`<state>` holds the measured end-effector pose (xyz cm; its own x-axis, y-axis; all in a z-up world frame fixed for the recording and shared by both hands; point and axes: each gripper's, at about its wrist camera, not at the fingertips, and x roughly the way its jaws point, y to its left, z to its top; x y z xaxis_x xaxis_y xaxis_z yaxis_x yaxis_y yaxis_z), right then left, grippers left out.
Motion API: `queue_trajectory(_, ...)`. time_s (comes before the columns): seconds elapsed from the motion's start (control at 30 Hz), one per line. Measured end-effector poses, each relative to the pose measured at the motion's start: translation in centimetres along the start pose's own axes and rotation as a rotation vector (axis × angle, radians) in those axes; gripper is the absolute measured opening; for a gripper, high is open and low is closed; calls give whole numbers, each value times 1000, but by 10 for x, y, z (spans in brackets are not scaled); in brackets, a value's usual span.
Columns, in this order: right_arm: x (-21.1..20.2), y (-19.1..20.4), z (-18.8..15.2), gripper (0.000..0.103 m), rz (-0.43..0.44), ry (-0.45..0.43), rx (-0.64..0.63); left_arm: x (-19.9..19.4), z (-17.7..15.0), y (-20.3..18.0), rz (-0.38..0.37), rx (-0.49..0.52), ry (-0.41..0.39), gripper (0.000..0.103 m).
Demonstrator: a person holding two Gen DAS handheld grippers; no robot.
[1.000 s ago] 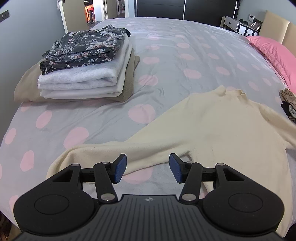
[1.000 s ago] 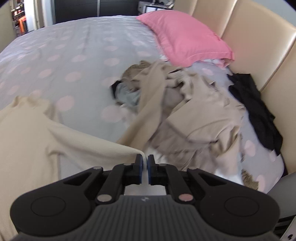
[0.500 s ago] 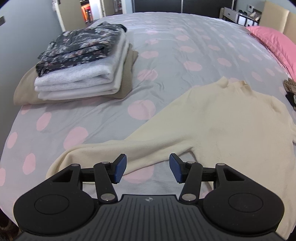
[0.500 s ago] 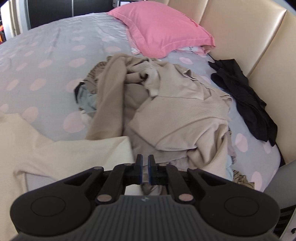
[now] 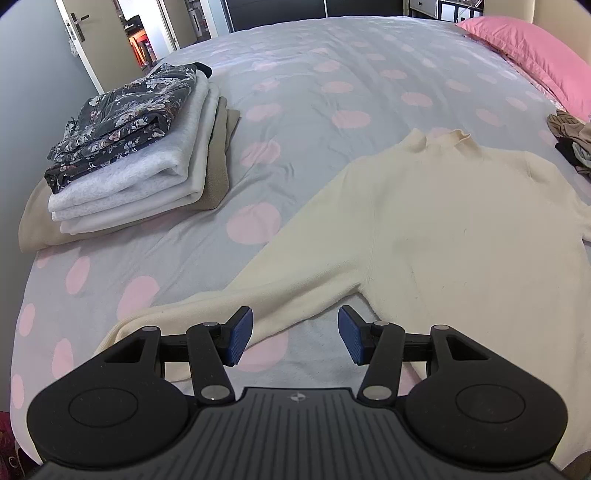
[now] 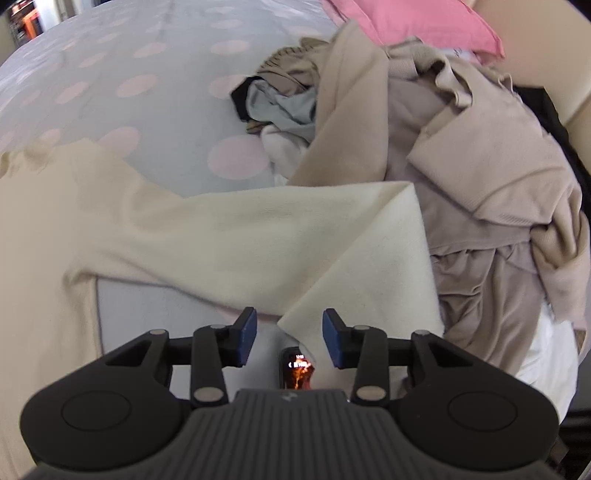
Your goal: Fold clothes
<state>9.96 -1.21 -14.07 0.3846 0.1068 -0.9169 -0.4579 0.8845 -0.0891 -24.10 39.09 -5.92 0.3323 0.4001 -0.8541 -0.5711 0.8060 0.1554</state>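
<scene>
A cream sweater [image 5: 443,221] lies spread flat on the grey bedspread with pink dots [image 5: 332,74]. Its left sleeve [image 5: 258,295] runs down to my left gripper [image 5: 295,336], which hovers open just over it, nothing between the blue pads. In the right wrist view the sweater's other sleeve [image 6: 295,240] lies folded, its cuff end reaching between the pads of my right gripper [image 6: 289,338]. Those jaws are opening and the pads stand clear of the cloth.
A stack of folded clothes [image 5: 129,155], floral piece on top, sits at the left edge of the bed. A heap of unfolded beige garments [image 6: 461,166] lies at the right by the pink pillow [image 6: 424,22] and headboard. A small lit screen [image 6: 295,367] shows under the right gripper.
My right gripper has sunk toward the bed with the sleeve end and gone from shut to open, letting the cuff go. The left gripper has drifted slightly and stayed open.
</scene>
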Motion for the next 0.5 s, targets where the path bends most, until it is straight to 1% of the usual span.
queue_trajectory(0.1, 17, -4, 4, 43, -30, 30, 70, 4, 0, -1, 4, 8, 10, 49)
queue_trajectory(0.17, 25, -8, 6, 40, -35, 40, 105, 6, 1, -3, 7, 16, 18, 49)
queue_trajectory(0.2, 27, -10, 6, 31, -36, 41, 112, 7, 1, -4, 10, 20, 22, 49)
queue_trajectory(0.23, 26, -12, 6, 16, -36, 39, 115, 8, 1, -5, 11, 24, 24, 49)
queue_trajectory(0.3, 23, -16, 6, 4, -36, 36, 120, 9, 2, -7, 13, 31, 28, 49)
queue_trajectory(0.4, 13, -23, 5, 4, -26, 36, 114, 9, 3, -10, 9, 40, 24, 49)
queue_trajectory(0.5, -18, -34, 5, 3, -3, 24, 79, 10, 3, -13, 7, 53, 27, 50)
